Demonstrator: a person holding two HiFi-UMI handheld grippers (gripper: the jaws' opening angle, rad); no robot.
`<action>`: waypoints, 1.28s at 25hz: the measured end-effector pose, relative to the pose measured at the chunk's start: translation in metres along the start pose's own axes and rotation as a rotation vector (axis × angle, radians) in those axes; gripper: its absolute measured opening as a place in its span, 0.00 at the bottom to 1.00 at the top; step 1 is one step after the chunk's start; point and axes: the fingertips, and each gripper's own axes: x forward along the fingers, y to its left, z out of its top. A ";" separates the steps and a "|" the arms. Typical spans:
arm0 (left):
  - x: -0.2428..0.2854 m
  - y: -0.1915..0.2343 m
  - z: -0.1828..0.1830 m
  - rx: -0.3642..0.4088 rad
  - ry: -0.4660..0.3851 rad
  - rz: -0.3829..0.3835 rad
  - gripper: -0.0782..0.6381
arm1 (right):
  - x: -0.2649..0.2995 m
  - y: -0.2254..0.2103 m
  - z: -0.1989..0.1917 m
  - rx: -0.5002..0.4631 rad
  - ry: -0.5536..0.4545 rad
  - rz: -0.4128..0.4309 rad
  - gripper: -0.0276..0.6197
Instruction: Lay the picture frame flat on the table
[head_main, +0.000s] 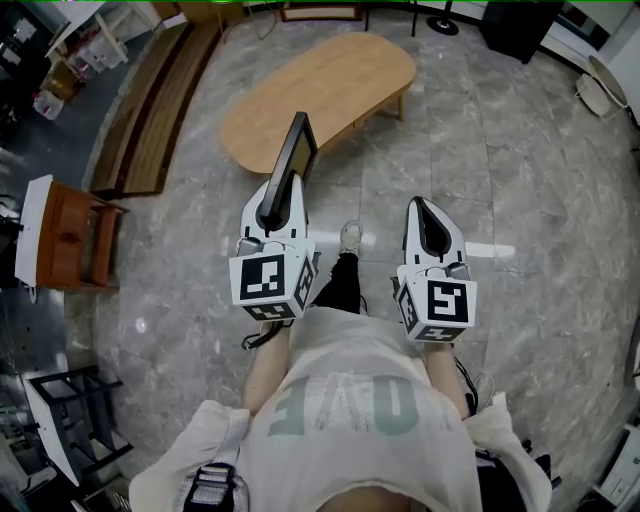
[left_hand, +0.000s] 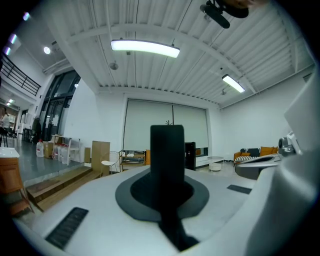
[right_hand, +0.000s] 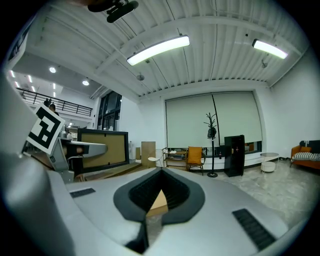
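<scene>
Step in hand looks like carry/approach: frame is gripped but not yet over the counter.

Nearest, left tool (head_main: 280, 195) is clenched on one edge of the picture frame (head_main: 293, 160). The frame stands up out of the jaws, edge-on to that tool's own camera and leaning a little in the head view. It touches nothing else.

Right tool (head_main: 420, 205) sits beside it, apart, with its tips together on nothing. Only a sliver of wood shows through the hollow behind the tips. From the right gripper view the frame's brown panel and black border show off to the left.

Below both tools: a shoe (head_main: 350, 238) on grey stone floor (head_main: 500, 150).

Further out is the long rounded wooden counter (head_main: 340, 80), low and ahead of the person.

Next move, as a judgement:
- close the gap to the counter
- lower the frame
- roll the left wrist until the frame's face is horizontal
- touch one edge down first, then release

The right tool is free to steady the far edge. With a one-edge grip, the frame may pivot in the jaws during the tilt.
</scene>
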 end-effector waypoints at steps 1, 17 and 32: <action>0.004 0.001 0.000 0.004 -0.005 0.000 0.14 | 0.003 -0.001 0.000 -0.008 -0.001 -0.001 0.05; 0.115 0.016 0.006 0.001 -0.069 -0.018 0.14 | 0.092 -0.046 0.010 -0.114 -0.029 -0.041 0.05; 0.306 0.075 0.026 -0.008 -0.019 0.005 0.14 | 0.294 -0.084 0.049 -0.162 0.031 0.010 0.05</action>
